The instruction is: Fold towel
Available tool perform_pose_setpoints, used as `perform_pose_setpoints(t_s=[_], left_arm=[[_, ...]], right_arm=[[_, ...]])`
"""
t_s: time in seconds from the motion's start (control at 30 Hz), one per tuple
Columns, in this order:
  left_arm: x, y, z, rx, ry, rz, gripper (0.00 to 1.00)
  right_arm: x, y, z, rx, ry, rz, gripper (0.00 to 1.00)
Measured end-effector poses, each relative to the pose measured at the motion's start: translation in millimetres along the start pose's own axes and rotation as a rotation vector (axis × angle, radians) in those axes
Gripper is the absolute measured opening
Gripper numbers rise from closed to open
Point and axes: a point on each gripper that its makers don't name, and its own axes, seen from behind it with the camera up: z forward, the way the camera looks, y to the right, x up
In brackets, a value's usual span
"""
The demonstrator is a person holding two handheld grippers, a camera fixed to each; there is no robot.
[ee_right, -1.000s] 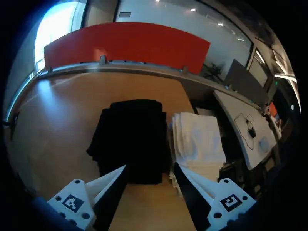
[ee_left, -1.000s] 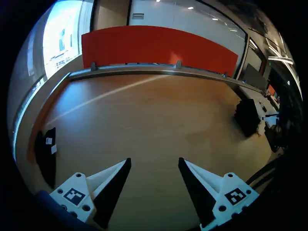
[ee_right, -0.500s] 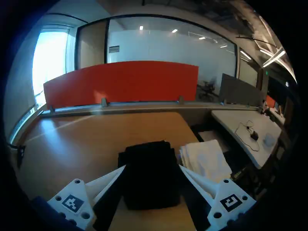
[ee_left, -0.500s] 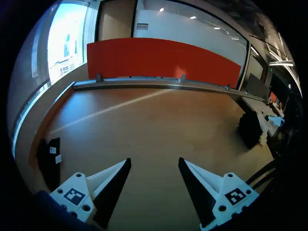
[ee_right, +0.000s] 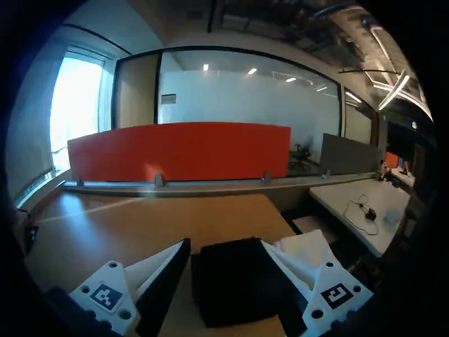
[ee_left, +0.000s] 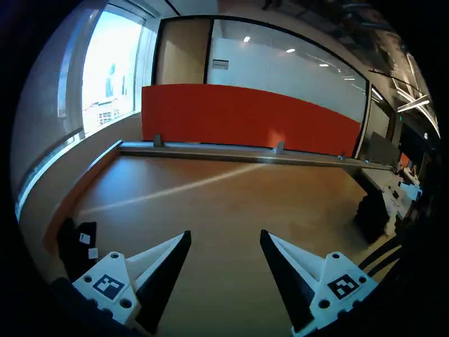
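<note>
Daylight glares through the window (ee_left: 109, 73), streaking the wooden table (ee_left: 224, 196); edges bend and darken, focus sharp.

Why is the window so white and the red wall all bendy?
Left gripper view: daylight overexposes the window and streaks the table. Right gripper view: the fisheye lens bends the red divider; the black towel shows no detail.

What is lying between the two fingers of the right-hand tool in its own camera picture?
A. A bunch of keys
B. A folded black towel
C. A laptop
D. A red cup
B: in the right gripper view, a folded black towel lies on the wooden table, between the spread fingers of the right gripper.
</note>
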Motion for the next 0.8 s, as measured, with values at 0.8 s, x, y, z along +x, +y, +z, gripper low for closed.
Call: perform_pose_setpoints(t_s=[0.8], left_arm=[[69,-50.2,7.8,0.053,0.264,-0.015,0.9]], right_arm=[[52,-116,-1.5,0.068,0.155,-0.053,0.86]])
